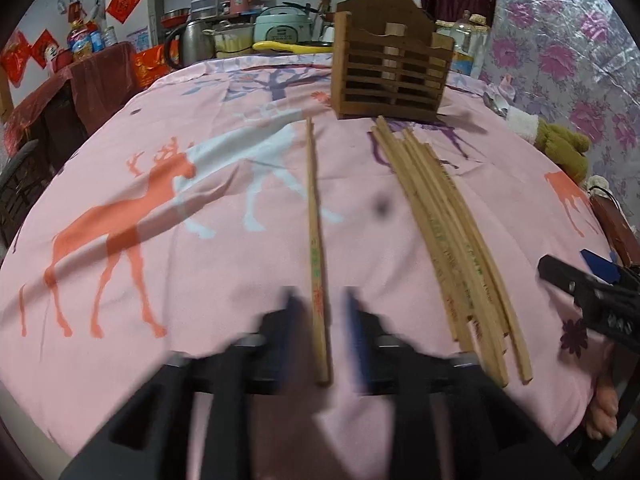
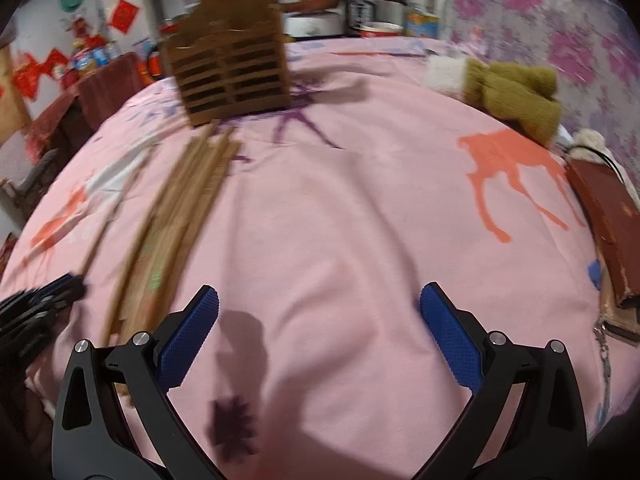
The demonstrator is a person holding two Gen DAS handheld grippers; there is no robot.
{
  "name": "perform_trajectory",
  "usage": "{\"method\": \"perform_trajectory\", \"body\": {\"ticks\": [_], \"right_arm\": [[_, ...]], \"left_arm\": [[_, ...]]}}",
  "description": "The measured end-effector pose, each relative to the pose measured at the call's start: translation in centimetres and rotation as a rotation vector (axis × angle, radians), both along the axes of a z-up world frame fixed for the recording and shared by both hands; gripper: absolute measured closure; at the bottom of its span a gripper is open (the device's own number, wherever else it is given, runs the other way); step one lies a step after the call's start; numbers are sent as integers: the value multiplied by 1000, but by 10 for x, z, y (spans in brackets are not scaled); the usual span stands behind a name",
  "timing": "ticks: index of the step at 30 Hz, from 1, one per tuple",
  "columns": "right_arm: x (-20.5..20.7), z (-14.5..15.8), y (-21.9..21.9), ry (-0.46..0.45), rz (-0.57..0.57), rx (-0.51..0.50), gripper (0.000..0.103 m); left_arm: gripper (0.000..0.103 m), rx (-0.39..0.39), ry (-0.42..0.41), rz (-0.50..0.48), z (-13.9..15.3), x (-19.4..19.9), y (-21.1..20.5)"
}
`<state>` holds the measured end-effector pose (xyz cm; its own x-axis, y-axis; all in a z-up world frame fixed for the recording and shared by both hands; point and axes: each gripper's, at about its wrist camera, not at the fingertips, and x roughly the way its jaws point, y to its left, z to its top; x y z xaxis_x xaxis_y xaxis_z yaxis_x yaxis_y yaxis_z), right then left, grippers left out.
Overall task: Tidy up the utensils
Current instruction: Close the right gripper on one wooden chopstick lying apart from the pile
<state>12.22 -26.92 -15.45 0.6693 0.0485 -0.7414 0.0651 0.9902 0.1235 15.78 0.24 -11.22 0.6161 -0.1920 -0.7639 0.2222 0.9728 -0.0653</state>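
Observation:
A single wooden chopstick (image 1: 315, 236) lies lengthwise on the pink cloth, its near end between my left gripper's (image 1: 320, 312) blurred blue pads. The jaws stand a little apart on either side of it, not touching it. A bundle of several chopsticks (image 1: 448, 236) lies to its right; it also shows in the right wrist view (image 2: 176, 216). A brown slatted wooden holder (image 1: 390, 74) stands upright at the far side (image 2: 232, 76). My right gripper (image 2: 320, 316) is wide open and empty over bare cloth, right of the bundle.
The pink deer-print cloth (image 1: 160, 208) covers the table. A brown plush toy (image 2: 516, 96) and a dark red box (image 2: 604, 220) lie at the right edge. Kettle, rice cooker (image 1: 282, 26) and bottles crowd the far side behind the holder.

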Motion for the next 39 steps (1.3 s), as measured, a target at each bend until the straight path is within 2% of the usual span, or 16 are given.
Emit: {"method": "perform_trajectory", "body": {"ticks": [1,2,4,7,8,9,12,13,15,21,25,29,31,35,39], "right_arm": [[-1,1,3,0,26,16,6],[-2,2,11,4,81,40,6],[-4,2,28,6,156,13,6],[2,-6,42,55,189,-36,6],[6,-11,44,86,193,-59,6],[6,-9,43,80,190,-74,6],[8,-7,23,58,65,-224,6],[10,-9,11,69,30,-213,6],[10,-6,-11,100,1,-116,9],[-16,3,5,24,99,-120,13],[-18,3,-15,44,74,-28,23],[-31,1,-21,41,83,-50,31],[-31,-1,-23,45,78,-70,39],[-30,-1,-35,28,-10,-110,44],[-39,6,-27,-18,38,-122,45]], "left_arm": [[38,2,-3,-1,-1,-1,-2],[33,8,-8,-3,-3,-1,-5],[29,36,-24,-9,-6,-3,-10],[20,38,-28,-7,-8,-4,-8],[20,32,-28,-5,-8,-5,-6],[20,29,-26,0,-8,-4,-3],[17,33,-20,20,-8,-4,3],[17,30,-20,21,-7,-5,5],[16,35,-23,17,-8,-6,6],[15,33,-27,6,-9,-11,4],[15,31,-28,1,-8,-16,5],[16,39,-37,-3,-9,-23,6],[16,49,-43,-1,-10,-24,4],[16,50,-40,3,-10,-23,4],[16,51,-37,6,-10,-23,4]]}}
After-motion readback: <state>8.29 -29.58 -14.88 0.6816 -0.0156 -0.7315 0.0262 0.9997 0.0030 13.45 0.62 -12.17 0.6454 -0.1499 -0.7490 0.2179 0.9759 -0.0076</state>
